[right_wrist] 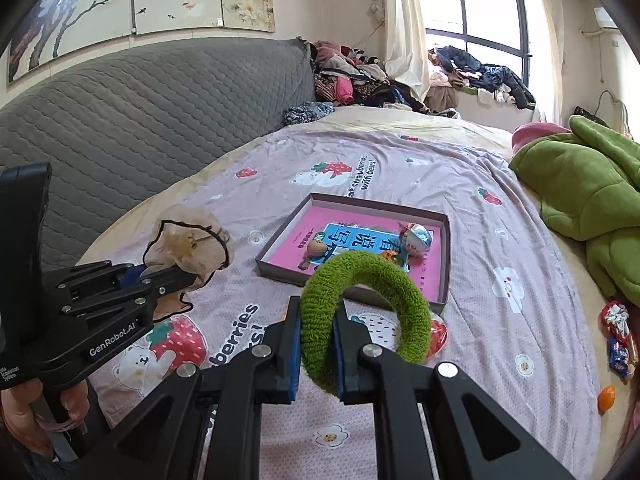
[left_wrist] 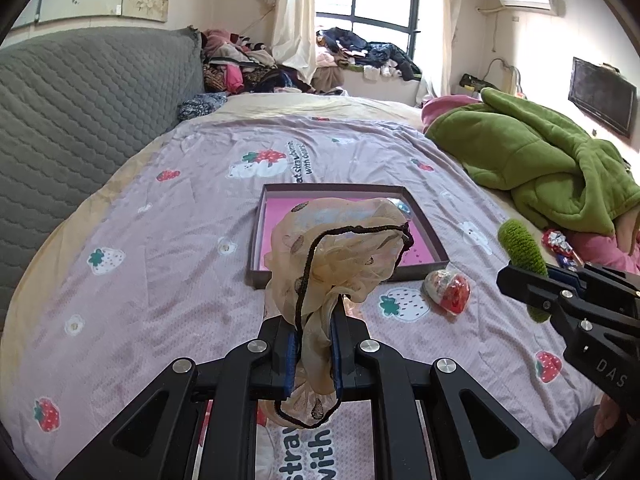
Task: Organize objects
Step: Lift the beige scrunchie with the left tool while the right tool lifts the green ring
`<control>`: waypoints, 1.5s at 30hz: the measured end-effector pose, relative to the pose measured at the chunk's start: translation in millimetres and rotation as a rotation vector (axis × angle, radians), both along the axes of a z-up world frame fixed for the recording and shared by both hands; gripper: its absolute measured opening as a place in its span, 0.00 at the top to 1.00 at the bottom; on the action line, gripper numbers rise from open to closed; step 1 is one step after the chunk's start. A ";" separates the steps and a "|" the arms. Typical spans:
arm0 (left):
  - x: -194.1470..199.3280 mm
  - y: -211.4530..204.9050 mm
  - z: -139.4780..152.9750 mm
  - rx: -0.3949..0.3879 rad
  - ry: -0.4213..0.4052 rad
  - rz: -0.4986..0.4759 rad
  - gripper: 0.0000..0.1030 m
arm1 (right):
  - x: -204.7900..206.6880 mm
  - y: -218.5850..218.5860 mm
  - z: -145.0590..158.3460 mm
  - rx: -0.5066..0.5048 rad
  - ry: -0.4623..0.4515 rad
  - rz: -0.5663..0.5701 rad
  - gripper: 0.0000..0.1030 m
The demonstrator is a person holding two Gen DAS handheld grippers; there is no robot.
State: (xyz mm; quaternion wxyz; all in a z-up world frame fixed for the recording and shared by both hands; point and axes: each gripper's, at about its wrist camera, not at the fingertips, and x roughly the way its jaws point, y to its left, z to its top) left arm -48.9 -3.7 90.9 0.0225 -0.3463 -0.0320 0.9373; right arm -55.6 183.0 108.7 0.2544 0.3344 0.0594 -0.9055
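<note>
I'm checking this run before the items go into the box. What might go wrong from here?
1. The sheer scrunchie hangs loose from the left gripper and hides much of the box in that view, so aiming may be off.
2. The green scrunchie in the right gripper could land on the small items already inside.
3. The two grippers sit close together and might bump over the box.
</note>
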 end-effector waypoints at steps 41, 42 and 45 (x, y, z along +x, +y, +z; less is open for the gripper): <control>-37.2 -1.0 1.1 -0.003 -0.001 -0.006 0.87 | -29.8 -2.2 2.9 -0.008 0.007 -0.018 0.87; -39.1 -0.8 1.8 -0.002 0.000 -0.007 0.87 | -31.5 -2.9 4.4 -0.005 0.012 -0.015 0.87; -45.7 -0.5 2.8 -0.002 0.002 -0.011 0.87 | -37.2 -3.7 7.7 0.003 0.020 -0.013 0.87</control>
